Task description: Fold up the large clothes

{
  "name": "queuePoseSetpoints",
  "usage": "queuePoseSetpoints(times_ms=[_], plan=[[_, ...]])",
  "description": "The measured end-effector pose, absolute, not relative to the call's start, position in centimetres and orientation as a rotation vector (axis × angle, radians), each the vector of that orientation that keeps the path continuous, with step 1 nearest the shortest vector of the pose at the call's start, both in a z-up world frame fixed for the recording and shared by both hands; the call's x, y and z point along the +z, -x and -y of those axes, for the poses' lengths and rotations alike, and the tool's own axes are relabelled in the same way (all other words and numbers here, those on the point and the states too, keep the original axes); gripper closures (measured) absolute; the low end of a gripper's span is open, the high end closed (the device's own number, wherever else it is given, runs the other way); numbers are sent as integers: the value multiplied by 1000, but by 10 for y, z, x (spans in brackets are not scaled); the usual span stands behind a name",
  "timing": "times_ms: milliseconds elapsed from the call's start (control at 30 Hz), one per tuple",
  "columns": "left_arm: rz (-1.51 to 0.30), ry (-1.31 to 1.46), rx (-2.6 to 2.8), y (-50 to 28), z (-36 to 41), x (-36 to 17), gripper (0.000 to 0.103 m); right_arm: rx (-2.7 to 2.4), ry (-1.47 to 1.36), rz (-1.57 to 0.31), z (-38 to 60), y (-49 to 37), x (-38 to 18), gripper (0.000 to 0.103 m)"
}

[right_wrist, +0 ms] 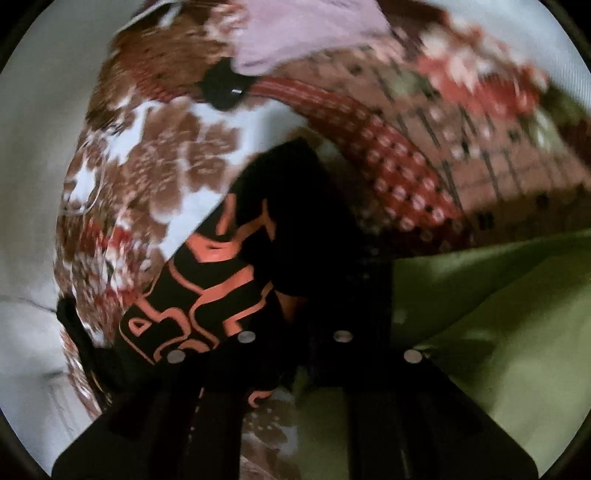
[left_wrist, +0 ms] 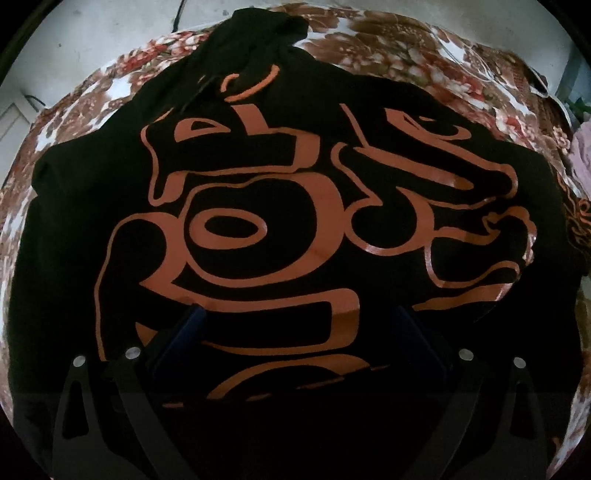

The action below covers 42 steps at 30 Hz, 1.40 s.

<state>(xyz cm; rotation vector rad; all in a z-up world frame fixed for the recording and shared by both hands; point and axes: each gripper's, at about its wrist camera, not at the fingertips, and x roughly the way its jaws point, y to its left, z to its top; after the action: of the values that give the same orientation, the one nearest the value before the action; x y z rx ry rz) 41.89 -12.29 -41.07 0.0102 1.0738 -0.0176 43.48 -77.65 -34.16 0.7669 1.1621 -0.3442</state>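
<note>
A black shirt with a large orange print (left_wrist: 295, 221) lies folded on the floral bedspread (left_wrist: 406, 48) in the left wrist view. My left gripper (left_wrist: 299, 332) hovers over its near part, jaws wide open, nothing between them. In the right wrist view my right gripper (right_wrist: 295, 295) is shut on a fold of the same black and orange shirt (right_wrist: 207, 280), which hangs lifted over the bedspread (right_wrist: 159, 147). That view is blurred by motion.
A pink cloth (right_wrist: 306, 29) lies at the far end of the bed, also at the right edge of the left wrist view (left_wrist: 581, 155). A green cloth (right_wrist: 498, 325) lies at the right. A small black object (right_wrist: 223, 86) sits on the bedspread. A pale wall (left_wrist: 110, 33) stands behind the bed.
</note>
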Motion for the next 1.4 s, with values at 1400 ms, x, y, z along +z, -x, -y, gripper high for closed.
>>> queuePoseSetpoints(times_ms=[1400], plan=[[-1049, 6, -142, -412, 109, -403, 5, 273, -12, -1024, 203, -451, -158, 97]])
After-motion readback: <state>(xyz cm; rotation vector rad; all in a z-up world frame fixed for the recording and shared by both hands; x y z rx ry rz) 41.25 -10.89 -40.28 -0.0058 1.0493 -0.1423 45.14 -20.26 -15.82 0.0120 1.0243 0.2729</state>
